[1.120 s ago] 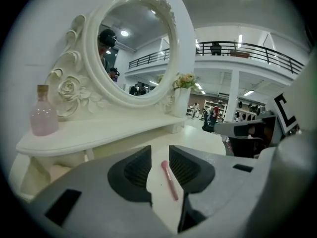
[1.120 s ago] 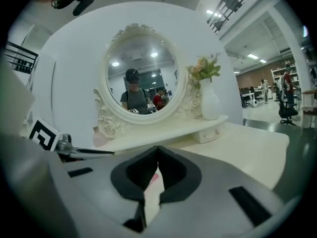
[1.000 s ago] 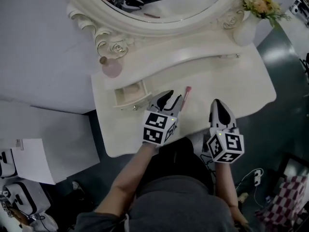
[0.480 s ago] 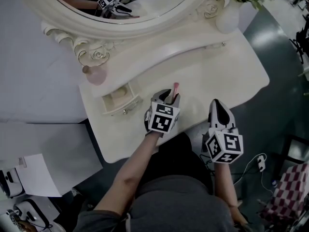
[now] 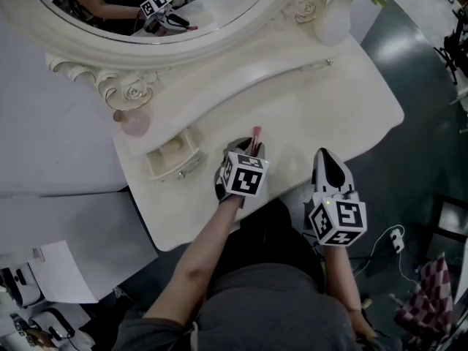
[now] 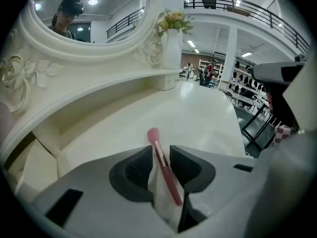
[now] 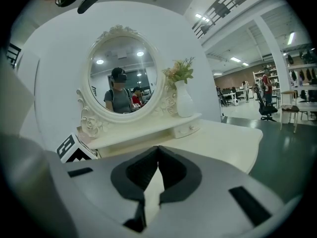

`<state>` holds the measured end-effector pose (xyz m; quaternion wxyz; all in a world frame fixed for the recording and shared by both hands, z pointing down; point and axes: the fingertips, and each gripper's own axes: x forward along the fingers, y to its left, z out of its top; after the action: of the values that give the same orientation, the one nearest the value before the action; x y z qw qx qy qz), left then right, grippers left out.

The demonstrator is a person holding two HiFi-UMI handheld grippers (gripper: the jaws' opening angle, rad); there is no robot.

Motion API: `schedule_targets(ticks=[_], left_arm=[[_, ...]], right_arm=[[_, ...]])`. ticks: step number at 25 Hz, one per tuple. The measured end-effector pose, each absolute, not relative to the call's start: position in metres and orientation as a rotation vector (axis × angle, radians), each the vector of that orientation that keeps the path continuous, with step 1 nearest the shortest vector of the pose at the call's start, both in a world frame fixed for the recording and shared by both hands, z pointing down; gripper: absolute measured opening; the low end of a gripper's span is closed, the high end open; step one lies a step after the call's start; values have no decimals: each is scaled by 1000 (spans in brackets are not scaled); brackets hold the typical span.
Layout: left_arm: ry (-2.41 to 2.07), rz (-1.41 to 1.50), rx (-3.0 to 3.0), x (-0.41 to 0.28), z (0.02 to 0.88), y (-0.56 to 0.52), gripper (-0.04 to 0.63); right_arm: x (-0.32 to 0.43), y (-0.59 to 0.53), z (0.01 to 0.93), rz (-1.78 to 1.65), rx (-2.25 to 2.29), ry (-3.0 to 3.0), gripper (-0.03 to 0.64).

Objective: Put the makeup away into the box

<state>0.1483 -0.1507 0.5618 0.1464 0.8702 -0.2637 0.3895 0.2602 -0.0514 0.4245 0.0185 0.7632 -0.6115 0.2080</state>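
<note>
Turned since a second ago: left hand-held gripper, then slanted with its load pointing off to the right, now squared up toward the mirror and closer to the drawer. No such change at the right hand-held gripper, at the table's near edge then as now.

Small cream open drawer pulled out at the left of the cream dressing table; pale inside, contents not clear enough to make out. Round pink glass bottle behind the drawer, close under the carved frame of the oval white-framed mirror. White vase of flowers far off at the right end, beside the frame.

Left gripper: jaws drawn in to a narrow gap and clamped on the slim pink makeup brush. Handle gripped between the dark pads, running back into the gripper body; rounded pink bristle head sticking out past the jaw tips, toward the mirror. Brush over the tabletop, just to the right of the drawer and outside it.

Right gripper: jaw tips pressed together, with nothing between them, well apart from brush and drawer.

Brush itself: one even rosy pink from handle to tip, thin and straight, slightly tilted across the gap.
</note>
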Motion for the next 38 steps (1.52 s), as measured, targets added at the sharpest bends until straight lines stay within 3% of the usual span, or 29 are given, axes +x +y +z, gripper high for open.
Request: schedule_targets(ticks=[12, 20, 38], left_arm=[[-689, 1132, 2476, 152, 561, -147, 49], [-632, 1104, 2522, 144, 554, -145, 48], [-998, 921, 2568, 28, 467, -163, 48]], right_arm=[[254, -68, 429, 666, 2313, -1931, 5], [243, -76, 428, 660, 2283, -1953, 5], [142, -132, 417, 639, 1967, -2266, 5]])
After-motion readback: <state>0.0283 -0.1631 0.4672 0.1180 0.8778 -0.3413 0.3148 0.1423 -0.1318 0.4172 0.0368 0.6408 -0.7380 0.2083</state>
